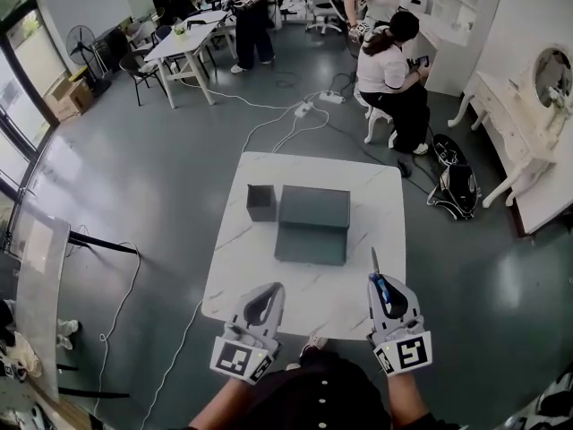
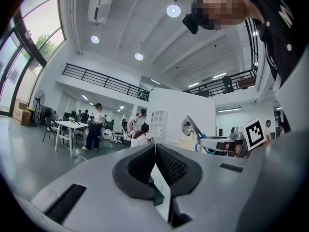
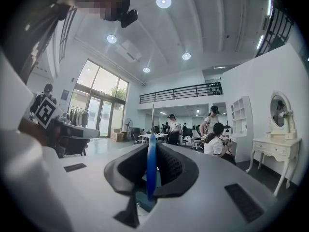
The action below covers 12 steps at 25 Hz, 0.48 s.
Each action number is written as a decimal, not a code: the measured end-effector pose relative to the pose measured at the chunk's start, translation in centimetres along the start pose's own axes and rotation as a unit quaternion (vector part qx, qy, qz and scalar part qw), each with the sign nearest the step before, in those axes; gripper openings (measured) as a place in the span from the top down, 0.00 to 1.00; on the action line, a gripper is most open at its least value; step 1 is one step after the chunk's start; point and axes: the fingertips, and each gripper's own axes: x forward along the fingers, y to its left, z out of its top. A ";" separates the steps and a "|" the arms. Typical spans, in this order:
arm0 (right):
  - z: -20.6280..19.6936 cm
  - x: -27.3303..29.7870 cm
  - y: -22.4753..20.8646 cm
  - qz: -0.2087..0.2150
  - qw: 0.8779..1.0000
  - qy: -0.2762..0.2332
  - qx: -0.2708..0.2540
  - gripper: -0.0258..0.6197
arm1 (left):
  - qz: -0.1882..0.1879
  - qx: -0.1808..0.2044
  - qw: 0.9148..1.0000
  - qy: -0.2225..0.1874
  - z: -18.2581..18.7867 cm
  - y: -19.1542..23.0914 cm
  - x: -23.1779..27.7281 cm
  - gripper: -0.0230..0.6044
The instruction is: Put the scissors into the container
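Note:
My right gripper (image 1: 382, 283) is shut on the blue handle of the scissors (image 1: 377, 280), whose metal blade points away from me over the table's near right edge. In the right gripper view the scissors (image 3: 151, 164) stand edge-on between the pads, and the blade rises past the tips. The small dark grey open container (image 1: 260, 202) stands at the table's middle left, well ahead of both grippers. My left gripper (image 1: 271, 291) hovers at the near edge, its jaws shut with nothing in them (image 2: 155, 147). From the left gripper view the scissors (image 2: 197, 132) show at the right.
A larger dark grey box (image 1: 312, 224) with its flap down sits right beside the container on the white marble table (image 1: 358, 186). Several people, desks and chairs stand further back. A white vanity with a mirror (image 1: 528, 106) is at the right, and cables lie on the floor.

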 end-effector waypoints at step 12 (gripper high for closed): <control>0.1 5.2 -3.5 0.029 0.999 -0.006 -0.019 0.87 | 0.030 0.001 1.000 -0.004 1.2 1.8 4.7 0.92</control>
